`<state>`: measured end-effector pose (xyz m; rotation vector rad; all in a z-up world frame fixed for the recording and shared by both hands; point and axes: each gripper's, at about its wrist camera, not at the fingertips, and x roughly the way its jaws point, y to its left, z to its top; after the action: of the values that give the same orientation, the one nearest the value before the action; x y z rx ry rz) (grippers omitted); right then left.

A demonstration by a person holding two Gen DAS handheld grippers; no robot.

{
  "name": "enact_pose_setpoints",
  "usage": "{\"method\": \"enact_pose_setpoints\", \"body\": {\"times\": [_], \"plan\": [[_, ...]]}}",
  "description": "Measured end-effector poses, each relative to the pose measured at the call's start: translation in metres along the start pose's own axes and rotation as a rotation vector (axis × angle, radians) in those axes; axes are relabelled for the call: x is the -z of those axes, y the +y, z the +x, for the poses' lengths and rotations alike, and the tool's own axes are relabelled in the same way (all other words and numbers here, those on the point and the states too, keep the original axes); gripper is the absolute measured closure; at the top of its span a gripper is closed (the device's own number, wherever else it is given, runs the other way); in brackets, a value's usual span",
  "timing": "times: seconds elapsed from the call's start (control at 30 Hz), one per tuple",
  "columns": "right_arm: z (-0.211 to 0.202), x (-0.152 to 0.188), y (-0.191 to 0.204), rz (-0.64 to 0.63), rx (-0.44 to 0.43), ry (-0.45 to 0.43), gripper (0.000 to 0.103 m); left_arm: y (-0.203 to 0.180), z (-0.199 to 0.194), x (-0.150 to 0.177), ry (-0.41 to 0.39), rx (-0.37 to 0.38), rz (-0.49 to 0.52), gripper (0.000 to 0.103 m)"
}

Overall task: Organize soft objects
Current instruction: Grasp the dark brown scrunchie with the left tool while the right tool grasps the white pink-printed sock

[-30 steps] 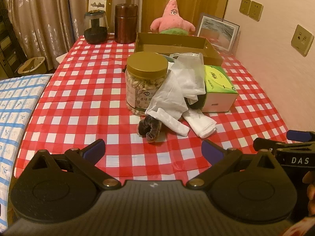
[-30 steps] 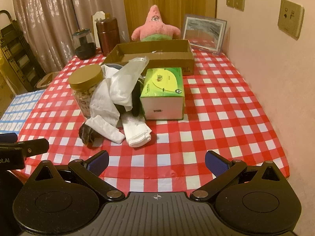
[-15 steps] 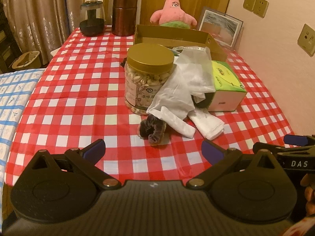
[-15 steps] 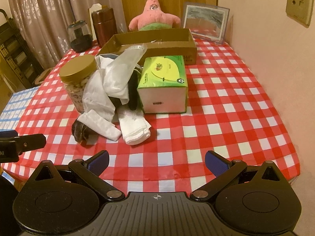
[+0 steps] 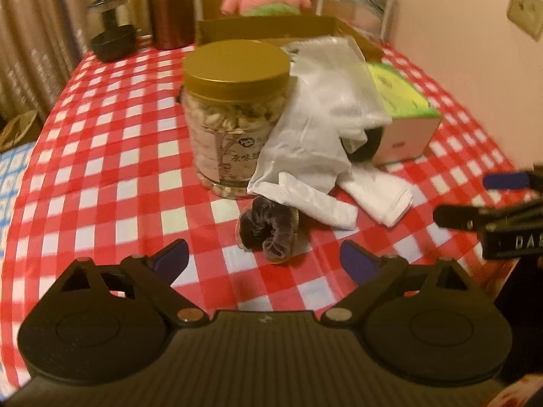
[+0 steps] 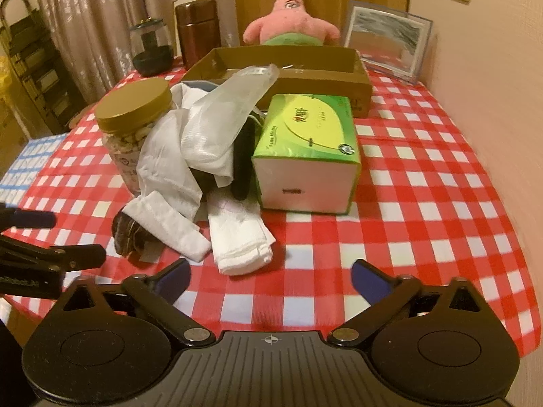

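Left wrist view: my left claw (image 5: pixel 264 259) is wide apart, just before a dark, fuzzy scrunchie (image 5: pixel 268 229) on the checked cloth (image 5: pixel 101 169). White cloths (image 5: pixel 319 142) droop between nut jar (image 5: pixel 234 108) and green tissue box (image 5: pixel 404 115), long ends pointing toward me. My right claw (image 6: pixel 269 276) is apart too.

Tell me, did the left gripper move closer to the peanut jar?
Yes. The left gripper went forward: the jar and dark scrunchie look bigger and nearer than before.
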<state>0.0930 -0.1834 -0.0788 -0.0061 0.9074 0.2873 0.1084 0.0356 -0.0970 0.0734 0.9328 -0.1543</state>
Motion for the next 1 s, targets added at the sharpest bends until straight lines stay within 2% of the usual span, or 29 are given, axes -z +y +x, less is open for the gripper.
{"method": "enact_pose_setpoints", "body": {"times": [0.17,0.4,0.57,0.8,0.93,1.0], "plan": [[0.02,-0.006,0.002,-0.04,-0.02,0.017,0.016,0.003,0.022,-0.006,0.015,0.023,0.071,0.017],[0.046,-0.014,0.009,-0.1,-0.033,0.034,0.028,0.011,0.043,-0.012,0.056,0.058,0.09,0.032],[0.063,-0.018,0.011,-0.11,-0.05,0.055,0.031,0.015,0.052,-0.014,0.067,0.081,0.095,0.038],[0.075,-0.02,0.013,-0.108,-0.057,0.063,0.032,0.013,0.059,-0.016,0.074,0.104,0.125,0.069],[0.081,-0.019,0.012,-0.095,-0.06,0.079,0.04,0.014,0.056,-0.017,0.089,0.116,0.116,0.082],[0.083,-0.019,0.011,-0.097,-0.063,0.084,0.045,0.015,0.053,-0.019,0.1,0.114,0.11,0.084]]}}
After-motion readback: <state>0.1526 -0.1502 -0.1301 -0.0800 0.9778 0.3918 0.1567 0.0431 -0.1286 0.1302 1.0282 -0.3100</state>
